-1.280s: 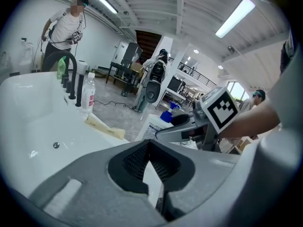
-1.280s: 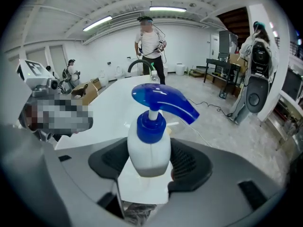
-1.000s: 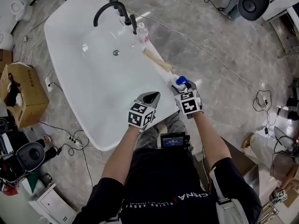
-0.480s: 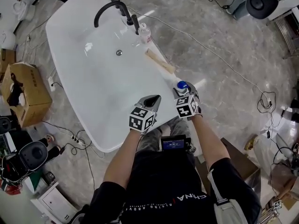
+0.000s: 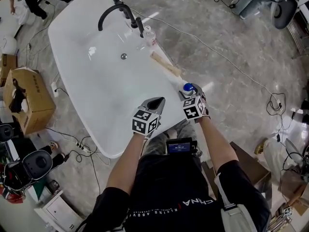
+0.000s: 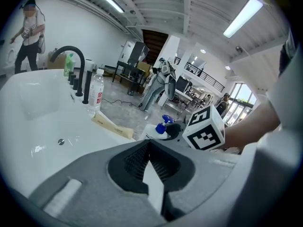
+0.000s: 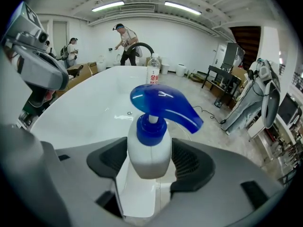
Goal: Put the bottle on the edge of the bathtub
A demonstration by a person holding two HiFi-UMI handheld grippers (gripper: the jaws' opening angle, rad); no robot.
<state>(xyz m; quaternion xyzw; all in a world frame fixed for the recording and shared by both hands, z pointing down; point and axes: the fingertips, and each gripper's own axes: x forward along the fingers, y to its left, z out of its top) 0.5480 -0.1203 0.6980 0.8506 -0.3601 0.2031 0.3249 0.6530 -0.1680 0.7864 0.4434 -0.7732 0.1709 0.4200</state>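
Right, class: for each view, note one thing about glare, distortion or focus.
Head view: bright glare patches inside the bathtub. Left gripper view: the strip light is blown out white, and the corners go black. Right gripper view: the pump bottle is sharp, and the room curves round it.

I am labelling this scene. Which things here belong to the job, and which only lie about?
Job: pump bottle, at the bathtub edge; right gripper, whose jaws have just been opening, with the bottle between them.

Lying about: water bottle, faucet, beige strip, cardboard box.
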